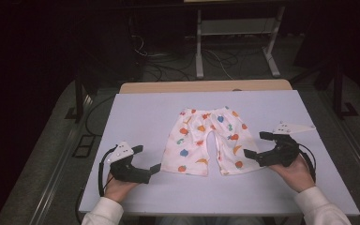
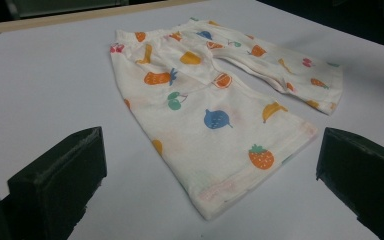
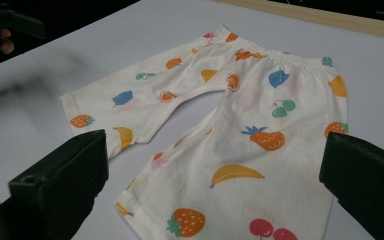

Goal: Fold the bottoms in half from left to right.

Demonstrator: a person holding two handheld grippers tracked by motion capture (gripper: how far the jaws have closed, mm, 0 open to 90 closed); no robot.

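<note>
Fruit-print shorts (image 1: pixel 209 140) lie flat at the middle of the white table (image 1: pixel 136 108), waistband far, legs near. Your left gripper (image 1: pixel 151 163) and right gripper (image 1: pixel 254 144) flank the hems, jaws spread wide, holding nothing.

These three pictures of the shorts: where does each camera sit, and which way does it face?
High view: above the person's side, looking forward and down at the table, shorts, both hands and open left gripper and right gripper.
Left gripper view: rides the left gripper, looking between its black jaws at one leg hem.
Right gripper view: rides the right gripper, jaws open over the other leg.
All share the shorts.
</note>
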